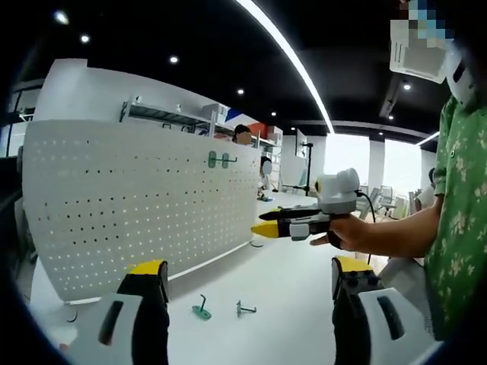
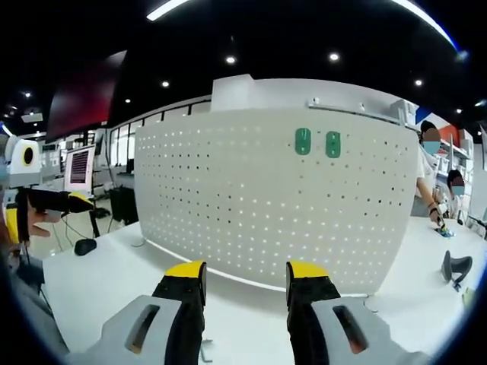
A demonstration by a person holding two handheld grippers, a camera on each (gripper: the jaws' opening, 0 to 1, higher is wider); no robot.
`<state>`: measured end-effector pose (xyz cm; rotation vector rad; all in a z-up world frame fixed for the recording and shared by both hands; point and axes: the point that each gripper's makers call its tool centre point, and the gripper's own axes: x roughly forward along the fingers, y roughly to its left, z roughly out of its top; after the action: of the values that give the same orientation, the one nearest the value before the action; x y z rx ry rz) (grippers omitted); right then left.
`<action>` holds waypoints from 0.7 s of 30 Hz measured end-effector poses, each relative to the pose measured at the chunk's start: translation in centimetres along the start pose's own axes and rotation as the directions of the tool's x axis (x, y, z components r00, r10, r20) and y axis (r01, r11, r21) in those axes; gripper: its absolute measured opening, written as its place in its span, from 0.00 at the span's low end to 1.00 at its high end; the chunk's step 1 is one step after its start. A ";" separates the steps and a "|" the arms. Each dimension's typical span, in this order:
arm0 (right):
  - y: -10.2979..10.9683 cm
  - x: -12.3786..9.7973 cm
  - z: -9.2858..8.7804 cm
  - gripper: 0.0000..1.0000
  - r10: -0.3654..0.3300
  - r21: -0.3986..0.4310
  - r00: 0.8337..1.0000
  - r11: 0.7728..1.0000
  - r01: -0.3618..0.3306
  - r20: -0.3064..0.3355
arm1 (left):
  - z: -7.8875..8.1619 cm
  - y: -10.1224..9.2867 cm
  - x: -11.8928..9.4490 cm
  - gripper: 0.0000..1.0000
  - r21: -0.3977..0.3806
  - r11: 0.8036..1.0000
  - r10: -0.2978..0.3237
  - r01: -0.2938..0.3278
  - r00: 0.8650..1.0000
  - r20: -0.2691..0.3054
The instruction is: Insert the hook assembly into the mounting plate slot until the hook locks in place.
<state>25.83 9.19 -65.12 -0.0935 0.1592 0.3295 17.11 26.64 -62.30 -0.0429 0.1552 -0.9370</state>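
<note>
A: Where are the hooks?

B: In the left gripper view two lie loose on the white table, in front of the pegboard; a green hook on the left and a grey hook just beside it on the right, apart from each other; two more green hooks already hang high on the board, side by side.

A: And the tools?

B: The left gripper is low over the table with its yellow-tipped jaws spread wide and nothing between them; the right gripper shows in that same view, held in a hand above the table, its jaws drawn together and bare.

A: The other view?

B: The right gripper faces the pegboard squarely, clear of it; the hung green hooks sit near the top of the board; the left gripper shows at the far left.
</note>
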 end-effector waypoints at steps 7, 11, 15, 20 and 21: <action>0.2 0.2 0.1 0.42 0.007 -0.001 1.000 1.000 -0.007 0.004 | -0.8 1.7 -1.4 0.91 0.041 0.996 0.085 -0.083 0.996 -0.030; 0.3 0.4 0.1 0.42 0.013 -0.002 1.000 1.000 -0.013 0.002 | -1.3 2.6 -2.3 0.91 0.046 0.991 0.128 -0.126 0.991 -0.043; 0.5 0.5 0.1 0.42 0.017 -0.004 1.000 1.000 -0.017 0.001 | -1.5 3.3 -2.9 0.91 0.049 0.986 0.163 -0.160 0.986 -0.045; 0.5 0.5 0.2 0.42 0.019 -0.004 1.000 1.000 -0.019 0.003 | -1.4 4.0 -3.5 0.91 0.048 0.981 0.191 -0.189 0.981 -0.043; 0.6 0.5 0.2 0.42 0.020 -0.005 1.000 1.000 -0.020 0.003 | -1.3 4.1 -3.6 0.91 0.046 0.980 0.197 -0.195 0.980 -0.039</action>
<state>26.16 9.89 -65.08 -0.0959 0.1566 0.3500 18.11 32.05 -63.56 0.0311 0.1770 -0.7440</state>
